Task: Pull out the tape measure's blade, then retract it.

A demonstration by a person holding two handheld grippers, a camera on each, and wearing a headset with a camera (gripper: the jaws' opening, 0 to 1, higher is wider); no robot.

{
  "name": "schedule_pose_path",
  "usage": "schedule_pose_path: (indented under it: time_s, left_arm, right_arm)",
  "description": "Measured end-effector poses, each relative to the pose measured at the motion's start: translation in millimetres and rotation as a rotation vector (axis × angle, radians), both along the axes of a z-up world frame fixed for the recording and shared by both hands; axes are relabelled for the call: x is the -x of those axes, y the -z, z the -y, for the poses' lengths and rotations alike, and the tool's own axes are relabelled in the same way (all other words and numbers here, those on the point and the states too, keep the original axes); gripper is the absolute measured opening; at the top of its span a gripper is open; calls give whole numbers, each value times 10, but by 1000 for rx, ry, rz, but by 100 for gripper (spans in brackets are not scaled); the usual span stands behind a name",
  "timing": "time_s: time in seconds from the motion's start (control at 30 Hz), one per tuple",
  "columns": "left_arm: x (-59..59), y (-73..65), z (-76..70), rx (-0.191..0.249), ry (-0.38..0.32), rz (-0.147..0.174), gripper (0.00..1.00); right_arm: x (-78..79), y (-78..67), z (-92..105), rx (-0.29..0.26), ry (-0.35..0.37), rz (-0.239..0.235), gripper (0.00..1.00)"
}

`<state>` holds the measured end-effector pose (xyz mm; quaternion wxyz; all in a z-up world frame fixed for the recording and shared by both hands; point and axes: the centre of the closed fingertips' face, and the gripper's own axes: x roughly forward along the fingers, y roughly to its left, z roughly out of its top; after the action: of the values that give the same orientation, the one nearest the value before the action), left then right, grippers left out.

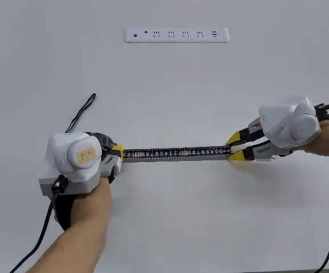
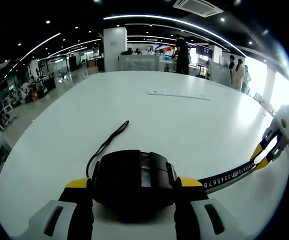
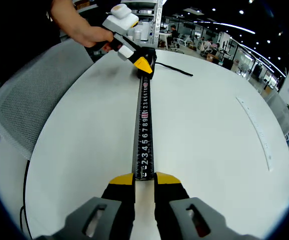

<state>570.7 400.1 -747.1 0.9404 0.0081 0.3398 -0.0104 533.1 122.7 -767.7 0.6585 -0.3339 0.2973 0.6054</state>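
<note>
A black tape measure case [image 2: 132, 181] sits on the white table, and my left gripper [image 2: 133, 186] is shut on it with its yellow-tipped jaws on both sides. In the head view the case [image 1: 106, 142] lies mostly behind the left gripper [image 1: 116, 159]. The black blade [image 1: 179, 153] with white numbers runs flat along the table to the right. My right gripper [image 1: 233, 151] is shut on the blade's end [image 3: 143, 176]. The blade [image 3: 145, 125] stretches straight away from the right gripper [image 3: 144, 179] to the case [image 3: 148, 64]. A black wrist strap [image 1: 82, 112] trails from the case.
A white power strip [image 1: 177, 35] lies at the far side of the table [image 1: 170, 91]. Black cables hang from both grippers near the front edge. A grey mesh chair [image 3: 29, 105] stands beside the table. People stand in the office beyond.
</note>
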Motion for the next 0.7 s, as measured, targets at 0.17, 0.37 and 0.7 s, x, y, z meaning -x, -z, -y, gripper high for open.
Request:
schedule_pose_path:
  time_s: [0.17, 0.37, 0.7]
  left_arm:
    - [7, -2, -3, 6, 6, -3, 62]
    - [7, -4, -9, 20, 5, -3, 62]
    - [6, -6, 0, 25, 17, -10, 62]
  right_arm:
    - [7, -1, 2, 2, -3, 2, 12]
    - [1, -25, 6, -1, 6, 1, 12]
    - [22, -34, -48, -4, -1, -4, 12]
